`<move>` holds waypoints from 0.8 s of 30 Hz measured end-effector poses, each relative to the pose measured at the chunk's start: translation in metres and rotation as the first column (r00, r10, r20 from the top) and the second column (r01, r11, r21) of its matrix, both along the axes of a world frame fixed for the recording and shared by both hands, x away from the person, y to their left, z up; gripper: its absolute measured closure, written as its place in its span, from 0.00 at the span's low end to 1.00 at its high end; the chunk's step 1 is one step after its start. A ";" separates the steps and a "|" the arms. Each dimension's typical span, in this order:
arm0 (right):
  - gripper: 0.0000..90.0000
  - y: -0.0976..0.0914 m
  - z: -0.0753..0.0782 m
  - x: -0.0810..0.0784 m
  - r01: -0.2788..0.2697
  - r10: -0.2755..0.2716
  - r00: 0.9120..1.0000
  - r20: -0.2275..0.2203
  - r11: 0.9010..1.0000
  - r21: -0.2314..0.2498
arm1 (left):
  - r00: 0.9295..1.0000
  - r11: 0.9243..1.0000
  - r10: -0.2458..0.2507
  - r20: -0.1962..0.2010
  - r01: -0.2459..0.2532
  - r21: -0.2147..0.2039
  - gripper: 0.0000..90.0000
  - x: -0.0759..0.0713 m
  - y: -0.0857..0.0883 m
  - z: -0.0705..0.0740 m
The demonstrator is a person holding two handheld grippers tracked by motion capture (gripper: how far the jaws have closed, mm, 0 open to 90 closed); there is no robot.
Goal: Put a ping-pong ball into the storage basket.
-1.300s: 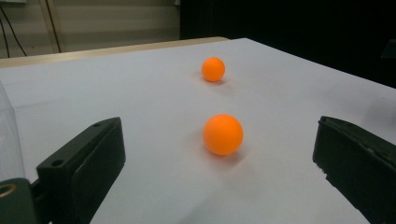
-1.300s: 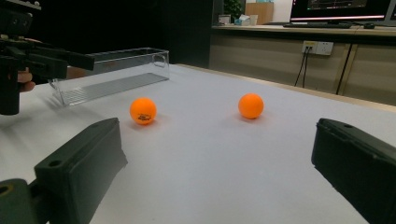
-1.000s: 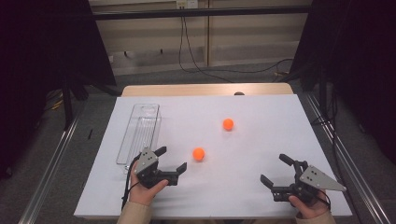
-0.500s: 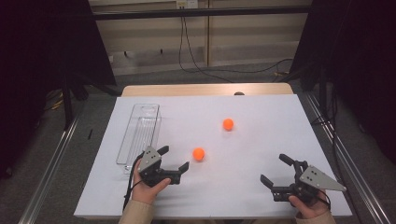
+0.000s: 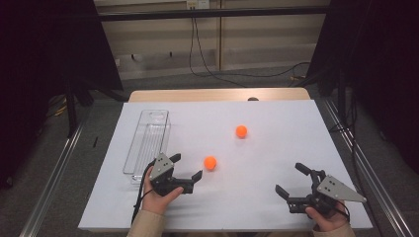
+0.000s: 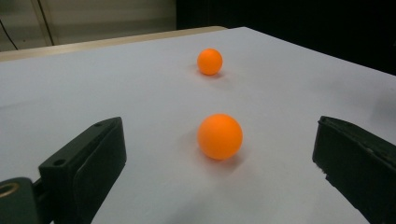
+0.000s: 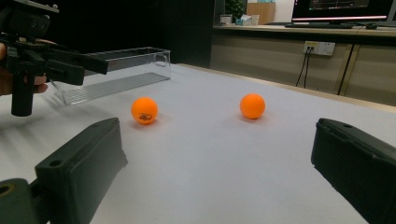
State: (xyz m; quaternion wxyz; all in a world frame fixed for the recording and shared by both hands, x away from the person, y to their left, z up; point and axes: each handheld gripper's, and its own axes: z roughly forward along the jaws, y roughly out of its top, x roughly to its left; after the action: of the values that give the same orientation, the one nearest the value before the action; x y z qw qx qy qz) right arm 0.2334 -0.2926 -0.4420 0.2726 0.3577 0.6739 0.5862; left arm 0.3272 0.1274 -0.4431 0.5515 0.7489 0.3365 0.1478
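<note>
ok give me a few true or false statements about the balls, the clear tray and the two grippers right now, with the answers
1. Two orange balls lie on the white table. True: a near ball and a far ball.
2. The left gripper is shut on the near ball. False: its jaws stand open, with the ball ahead of them on the table, untouched.
3. The clear tray holds a ball. False: both balls lie outside it.
4. The right gripper is open and holds nothing. True.
5. The clear tray lies on the person's left side of the table. True.
</note>
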 end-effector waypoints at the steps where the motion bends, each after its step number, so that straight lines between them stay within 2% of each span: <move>1: 0.02 0.000 0.000 0.000 0.000 0.000 1.000 0.000 1.000 0.000 | 1.000 1.000 -0.004 0.000 0.004 0.001 0.03 0.000 0.000 0.000; 24: 0.02 0.000 0.000 0.000 -0.002 0.002 1.000 0.007 1.000 -0.001 | 1.000 1.000 -0.020 -0.024 0.020 0.017 0.04 0.007 -0.012 -0.001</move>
State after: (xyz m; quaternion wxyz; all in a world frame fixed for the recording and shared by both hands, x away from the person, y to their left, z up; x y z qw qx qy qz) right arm 0.2331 -0.2927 -0.4416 0.2748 0.3547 0.6736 0.5873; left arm 0.3345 0.1156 -0.4443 0.5424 0.7587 0.3341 0.1362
